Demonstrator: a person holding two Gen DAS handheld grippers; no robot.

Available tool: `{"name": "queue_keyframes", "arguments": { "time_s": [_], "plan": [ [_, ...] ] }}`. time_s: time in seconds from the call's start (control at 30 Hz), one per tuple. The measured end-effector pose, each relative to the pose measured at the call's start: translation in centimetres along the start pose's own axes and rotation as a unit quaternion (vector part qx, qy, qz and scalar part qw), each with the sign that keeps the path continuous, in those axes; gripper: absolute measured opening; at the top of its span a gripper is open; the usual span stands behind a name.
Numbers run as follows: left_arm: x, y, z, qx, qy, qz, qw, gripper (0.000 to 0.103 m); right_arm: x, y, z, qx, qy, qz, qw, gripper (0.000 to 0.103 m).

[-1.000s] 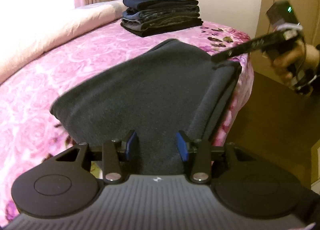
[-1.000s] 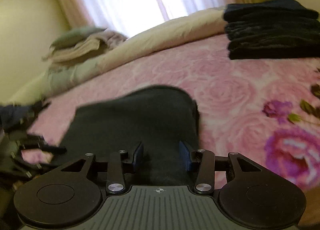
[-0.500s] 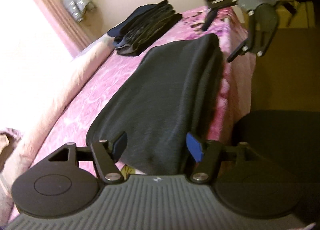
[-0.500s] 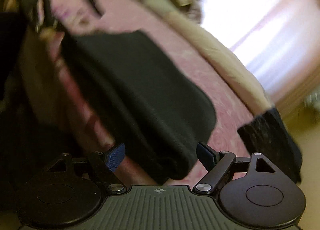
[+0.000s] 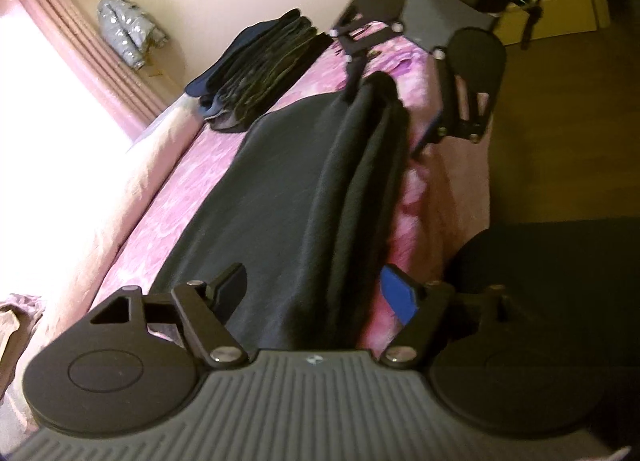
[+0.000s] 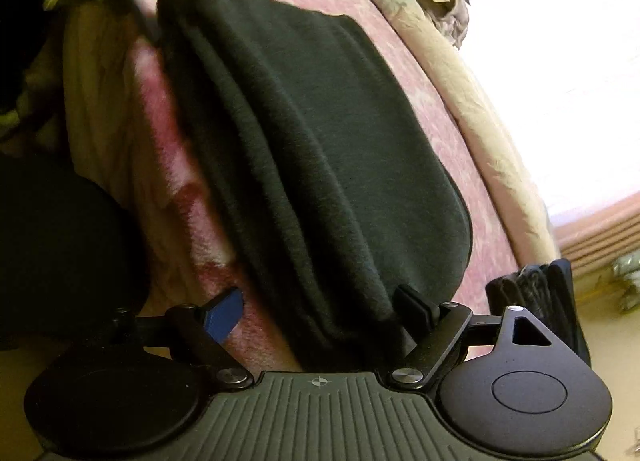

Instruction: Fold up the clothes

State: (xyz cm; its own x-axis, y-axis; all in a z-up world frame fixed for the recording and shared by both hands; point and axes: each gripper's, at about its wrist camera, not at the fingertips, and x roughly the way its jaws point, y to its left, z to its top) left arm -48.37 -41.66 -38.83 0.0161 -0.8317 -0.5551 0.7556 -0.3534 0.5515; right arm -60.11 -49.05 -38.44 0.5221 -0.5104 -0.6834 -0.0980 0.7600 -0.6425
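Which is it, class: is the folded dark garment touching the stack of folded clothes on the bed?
Apart. The left wrist view shows pink bedspread between the dark garment and the stack of folded clothes.

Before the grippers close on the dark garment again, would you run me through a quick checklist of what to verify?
1. Left gripper jaws open, just widened: ok.
2. Right gripper jaws open, just widened: ok.
3. Dark garment lies folded on the pink bedspread: ok.
4. Garment end between each gripper's fingers: ok.
5. Folded stack apart from the garment: ok.
6. Layers aligned underneath: cannot tell.
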Motion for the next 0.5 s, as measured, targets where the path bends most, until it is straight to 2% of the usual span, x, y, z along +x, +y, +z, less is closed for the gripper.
{"name": "queue_keyframes", "arguments": {
  "time_s": [0.13, 0.27, 0.4, 0.5],
  "plan": [
    [0.1, -0.2, -0.2, -0.005, 0.001, -0.005, 1.0000, 0.073, 0.0, -0.8, 0.3, 0.009, -0.008, -0.004, 1.000, 0.082],
    [0.2, 0.0, -0.6, -0.015, 0.008, -0.003, 0.9998, 0.073, 0.9, -0.1, 0.4, -0.024, -0.006, -0.006, 1.000, 0.082],
    [0.2, 0.3, -0.9, -0.027, 0.012, 0.005, 0.9996, 0.073, 1.8, -0.9, 1.2, -0.028, -0.002, -0.017, 0.999, 0.082],
    [0.2, 0.3, -0.9, -0.028, 0.015, 0.017, 0.9994, 0.074, 3.3, -0.2, 2.4, -0.070, 0.005, -0.023, 0.997, 0.082]
  ]
}}
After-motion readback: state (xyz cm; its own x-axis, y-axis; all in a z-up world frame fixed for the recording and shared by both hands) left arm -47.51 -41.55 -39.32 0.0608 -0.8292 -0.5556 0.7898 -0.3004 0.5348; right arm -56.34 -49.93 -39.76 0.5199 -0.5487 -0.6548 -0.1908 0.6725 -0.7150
